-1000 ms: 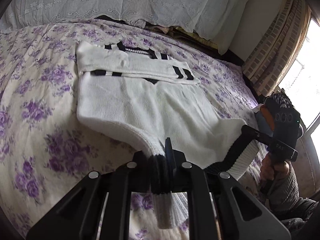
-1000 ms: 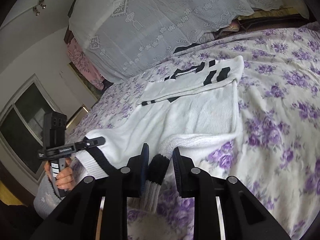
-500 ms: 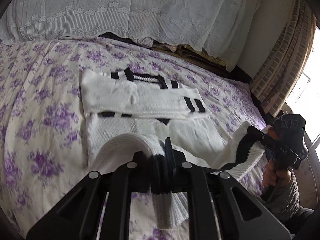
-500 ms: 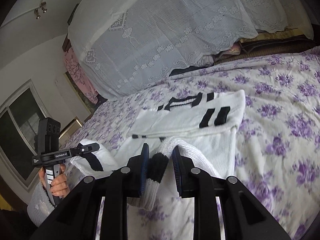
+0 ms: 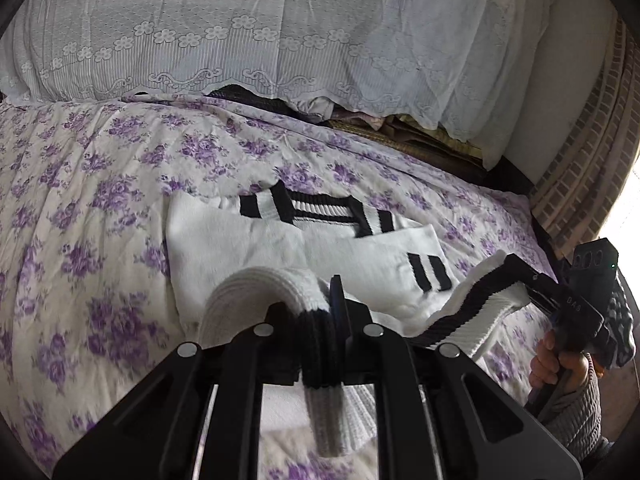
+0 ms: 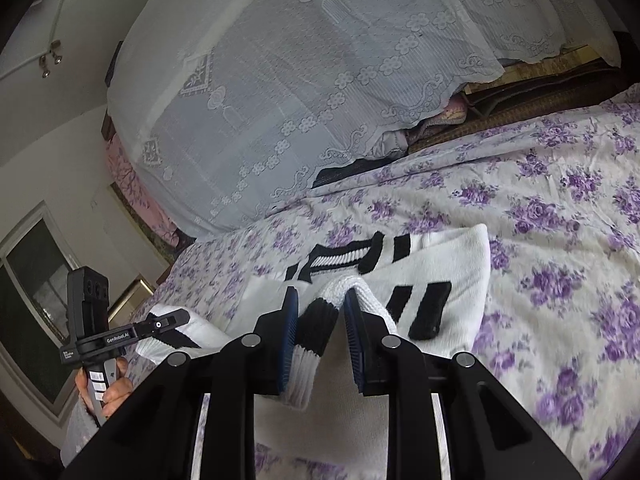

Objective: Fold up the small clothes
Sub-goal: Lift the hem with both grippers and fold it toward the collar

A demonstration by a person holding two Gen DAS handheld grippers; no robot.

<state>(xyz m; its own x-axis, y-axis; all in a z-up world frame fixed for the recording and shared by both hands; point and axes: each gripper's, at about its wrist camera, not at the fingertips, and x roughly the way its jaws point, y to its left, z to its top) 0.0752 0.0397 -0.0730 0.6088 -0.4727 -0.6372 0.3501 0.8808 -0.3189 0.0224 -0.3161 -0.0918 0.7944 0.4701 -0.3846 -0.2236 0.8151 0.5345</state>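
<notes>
A bedspread (image 5: 100, 208) printed with purple flowers on a cream ground covers the bed from the near edge to the far side. At the far end a white lace cloth (image 5: 260, 28) with a scalloped, flower-patterned border drapes over a tall pile, and darker folded fabrics (image 5: 424, 136) show under its right edge. A check-patterned curtain (image 5: 584, 168) hangs at the far right beside a bright window. In the right wrist view a pink cloth (image 6: 132, 184) hangs at the left, near a dark window (image 6: 28, 288).
</notes>
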